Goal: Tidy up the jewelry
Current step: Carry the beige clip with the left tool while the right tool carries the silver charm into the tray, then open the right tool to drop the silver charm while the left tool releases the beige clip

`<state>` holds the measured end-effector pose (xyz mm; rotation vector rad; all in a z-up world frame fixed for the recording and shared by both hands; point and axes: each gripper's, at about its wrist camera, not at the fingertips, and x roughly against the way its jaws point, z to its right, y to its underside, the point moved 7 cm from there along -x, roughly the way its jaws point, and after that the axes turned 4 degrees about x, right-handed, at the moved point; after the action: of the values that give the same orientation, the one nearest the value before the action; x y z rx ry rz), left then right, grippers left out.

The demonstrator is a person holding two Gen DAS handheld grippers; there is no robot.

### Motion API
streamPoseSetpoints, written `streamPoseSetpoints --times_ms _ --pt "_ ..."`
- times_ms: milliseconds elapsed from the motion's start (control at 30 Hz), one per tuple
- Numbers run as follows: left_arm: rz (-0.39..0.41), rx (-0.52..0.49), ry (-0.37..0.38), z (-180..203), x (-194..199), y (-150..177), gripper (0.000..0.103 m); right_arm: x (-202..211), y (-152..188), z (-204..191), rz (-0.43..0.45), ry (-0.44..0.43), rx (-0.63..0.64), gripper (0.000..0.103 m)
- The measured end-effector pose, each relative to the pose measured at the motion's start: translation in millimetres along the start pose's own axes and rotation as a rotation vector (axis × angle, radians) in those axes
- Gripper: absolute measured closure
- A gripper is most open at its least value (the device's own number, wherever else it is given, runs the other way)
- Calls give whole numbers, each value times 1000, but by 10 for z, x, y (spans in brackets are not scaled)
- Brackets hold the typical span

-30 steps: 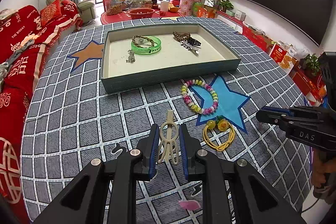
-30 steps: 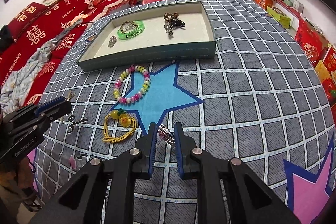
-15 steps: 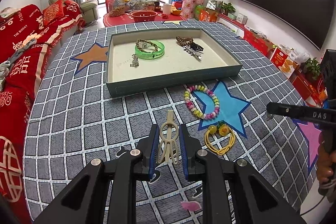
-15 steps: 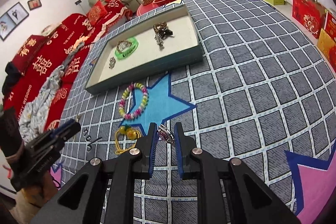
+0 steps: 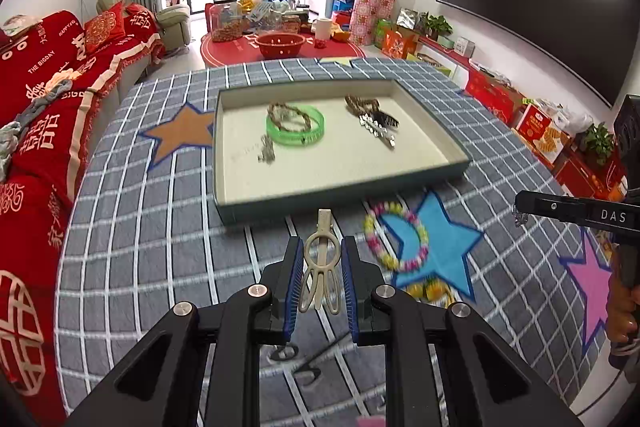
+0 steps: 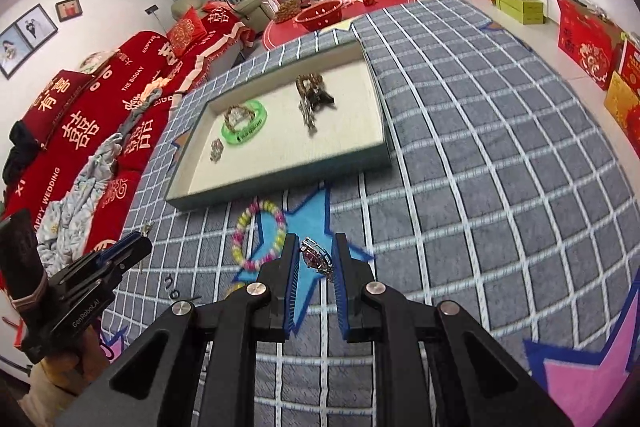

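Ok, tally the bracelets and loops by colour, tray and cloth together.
Green: 1, bangle
Brown: 1, braid
Multicolour: 1, bead bracelet
Yellow: 1, cord loop, partly hidden
Total: 4

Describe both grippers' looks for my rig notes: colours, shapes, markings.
Both are matte black and angular, with silver pivot bolts, triangular cutouts in the arms and blue ribbed pads inside the fingers. The left gripper has white "GenRobot.AI" lettering on its side; the right gripper reads "DAS". Bare hands grip the handles; no cables show.
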<state>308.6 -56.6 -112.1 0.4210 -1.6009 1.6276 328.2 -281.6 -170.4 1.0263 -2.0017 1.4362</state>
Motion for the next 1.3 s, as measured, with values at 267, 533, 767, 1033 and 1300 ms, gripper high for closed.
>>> streamPoseSetpoints --times_ms 267,533,767,1033,1300 --pt "34 28 -20 -133 -161 -438 70 -104 -494 -93 24 17 55 85" --pt "20 -6 -37 -112 -551 -812 70 -476 -954 -147 2 24 80 85" --pt "-45 5 -18 -82 -974 -885 70 -885 -1145 -18 -42 42 54 85" --pt "-104 -9 -22 -43 -1302 -832 70 -1284 -1094 99 -92 78 61 85" --pt "-136 -12 -41 -37 -1495 -768 70 -1457 -1123 159 -87 122 69 85"
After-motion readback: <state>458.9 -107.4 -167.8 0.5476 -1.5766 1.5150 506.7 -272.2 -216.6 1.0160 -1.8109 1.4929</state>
